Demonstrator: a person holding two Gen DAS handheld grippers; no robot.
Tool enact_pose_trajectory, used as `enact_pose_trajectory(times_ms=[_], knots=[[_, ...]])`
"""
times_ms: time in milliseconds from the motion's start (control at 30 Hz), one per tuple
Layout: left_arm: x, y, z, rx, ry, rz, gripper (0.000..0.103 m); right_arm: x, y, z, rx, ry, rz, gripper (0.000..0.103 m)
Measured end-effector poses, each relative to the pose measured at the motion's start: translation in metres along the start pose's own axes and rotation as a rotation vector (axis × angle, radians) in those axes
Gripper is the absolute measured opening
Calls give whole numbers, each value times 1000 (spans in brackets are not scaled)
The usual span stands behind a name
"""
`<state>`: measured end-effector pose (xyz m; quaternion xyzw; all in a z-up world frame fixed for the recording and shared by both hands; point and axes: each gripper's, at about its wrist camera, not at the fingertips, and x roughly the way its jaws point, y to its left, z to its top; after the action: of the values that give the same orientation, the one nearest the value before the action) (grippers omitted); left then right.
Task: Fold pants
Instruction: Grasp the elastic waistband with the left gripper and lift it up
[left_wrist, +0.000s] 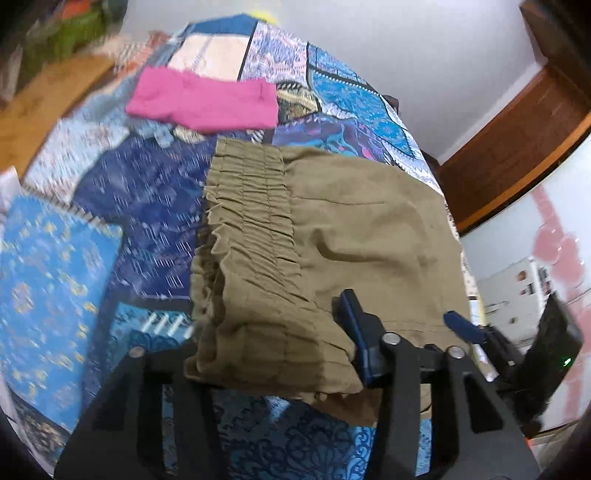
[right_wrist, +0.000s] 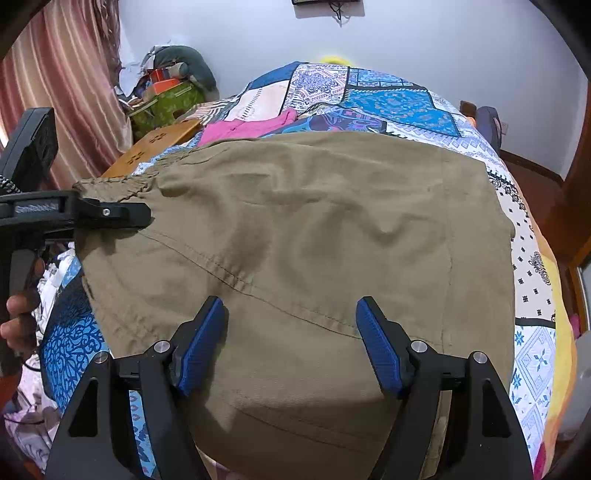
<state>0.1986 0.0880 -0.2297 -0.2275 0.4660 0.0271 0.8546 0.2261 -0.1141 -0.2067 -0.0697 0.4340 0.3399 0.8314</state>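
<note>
In the left wrist view, our left gripper (left_wrist: 280, 343) grips the gathered waistband edge of the khaki pants (left_wrist: 332, 236), which lie on the patchwork bedspread (left_wrist: 147, 192) near a pink cloth (left_wrist: 207, 101). In the right wrist view, our right gripper (right_wrist: 290, 347) hangs wide over the pants (right_wrist: 314, 221), holding nothing.

Your left claw (left_wrist: 280, 354) has one finger buried under the khaki pants (left_wrist: 332, 236), so you can't tell its grip. The bedspread (left_wrist: 140, 192) is blurred on the left. The pants run off the right wrist view's bottom edge.
</note>
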Motion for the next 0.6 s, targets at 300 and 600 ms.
enact_pose_trajectory(times_ms=[300,600], knots=[[-41,-36,-12,274,-191,199,34,-9,19,33,47,-21,57,71],[-80,-31,-20,344,-293,316,31,32,82,40,-80,106,186,71]])
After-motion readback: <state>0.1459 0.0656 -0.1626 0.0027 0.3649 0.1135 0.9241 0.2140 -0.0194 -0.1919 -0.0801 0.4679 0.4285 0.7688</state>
